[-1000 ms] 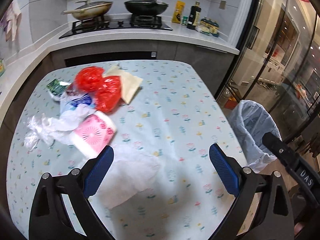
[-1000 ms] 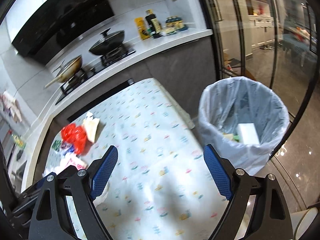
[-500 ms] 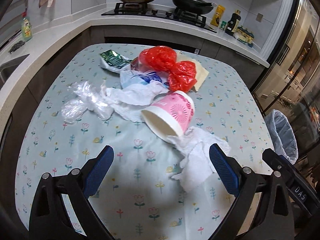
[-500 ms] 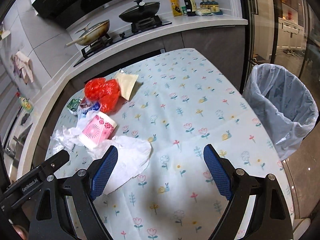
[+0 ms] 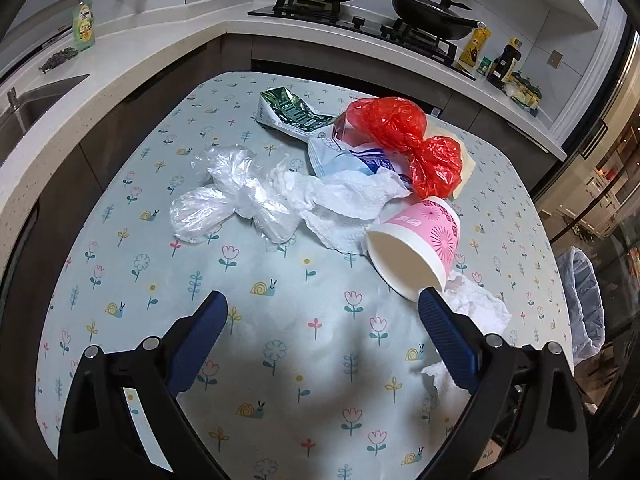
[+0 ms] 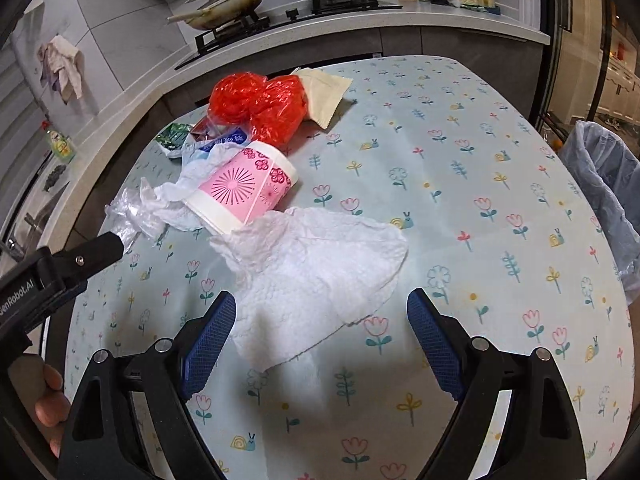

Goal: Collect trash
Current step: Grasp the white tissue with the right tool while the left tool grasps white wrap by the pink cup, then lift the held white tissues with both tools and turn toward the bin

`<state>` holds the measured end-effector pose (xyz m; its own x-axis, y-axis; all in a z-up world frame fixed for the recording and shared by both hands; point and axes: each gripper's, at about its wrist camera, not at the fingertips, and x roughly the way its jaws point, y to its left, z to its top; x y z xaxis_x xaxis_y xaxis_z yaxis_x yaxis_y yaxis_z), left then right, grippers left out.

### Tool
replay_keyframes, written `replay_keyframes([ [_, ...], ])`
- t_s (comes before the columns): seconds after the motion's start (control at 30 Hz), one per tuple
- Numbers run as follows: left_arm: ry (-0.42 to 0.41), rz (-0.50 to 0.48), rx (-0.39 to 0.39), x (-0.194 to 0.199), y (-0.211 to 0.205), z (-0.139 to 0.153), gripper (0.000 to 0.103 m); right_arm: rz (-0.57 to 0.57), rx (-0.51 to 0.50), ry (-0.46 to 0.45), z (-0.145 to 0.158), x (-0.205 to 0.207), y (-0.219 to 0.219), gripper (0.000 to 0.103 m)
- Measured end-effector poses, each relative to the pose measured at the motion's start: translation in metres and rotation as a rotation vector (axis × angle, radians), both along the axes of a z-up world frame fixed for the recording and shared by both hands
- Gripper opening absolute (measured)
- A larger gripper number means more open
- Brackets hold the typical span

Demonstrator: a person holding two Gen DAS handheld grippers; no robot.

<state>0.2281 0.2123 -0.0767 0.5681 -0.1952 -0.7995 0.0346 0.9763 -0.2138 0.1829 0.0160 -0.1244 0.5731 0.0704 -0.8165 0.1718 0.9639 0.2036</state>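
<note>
Trash lies on a flowered tablecloth: a pink paper cup on its side, crumpled white paper towels, a clear plastic bag, red plastic bags, a green wrapper and a blue-white packet. My left gripper is open and empty above the near cloth, its right finger close to the cup. My right gripper is open, low over a large white paper towel in front of the pink cup. The red bags lie behind.
A bin with a pale liner stands off the table's right edge and also shows in the left wrist view. A beige napkin lies behind the red bags. A counter with a stove and pans runs behind.
Both grippers have swung left, away from the bin, and closed in on the trash pile. The right gripper now hovers over the large paper towel. Both stay open.
</note>
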Motion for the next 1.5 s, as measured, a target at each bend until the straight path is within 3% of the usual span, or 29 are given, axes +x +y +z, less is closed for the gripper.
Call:
replay_keyframes([
  [0.37,0.020,0.016,-0.002,0.060,0.001,-0.014,0.092,-0.004,-0.048,0.050,-0.025,0.023,0.009,0.081],
  [0.6,0.058,0.012,-0.006,0.098,-0.011,-0.034,0.091,-0.009,-0.109,0.047,-0.026,0.028,0.011,0.067],
  [0.87,0.015,-0.025,0.063,0.104,-0.030,-0.034,0.060,-0.018,-0.122,0.044,-0.025,0.026,0.003,0.045],
  [1.03,0.013,-0.032,0.068,0.102,-0.029,-0.030,0.022,-0.025,-0.079,0.052,-0.023,0.024,-0.009,0.024],
  [1.13,0.019,-0.038,0.048,0.099,-0.027,-0.025,0.009,-0.032,-0.039,0.057,-0.021,0.021,-0.017,0.017],
  [1.5,-0.059,-0.074,0.015,0.056,-0.037,0.021,0.004,-0.069,-0.009,0.001,0.004,-0.018,-0.036,0.014],
])
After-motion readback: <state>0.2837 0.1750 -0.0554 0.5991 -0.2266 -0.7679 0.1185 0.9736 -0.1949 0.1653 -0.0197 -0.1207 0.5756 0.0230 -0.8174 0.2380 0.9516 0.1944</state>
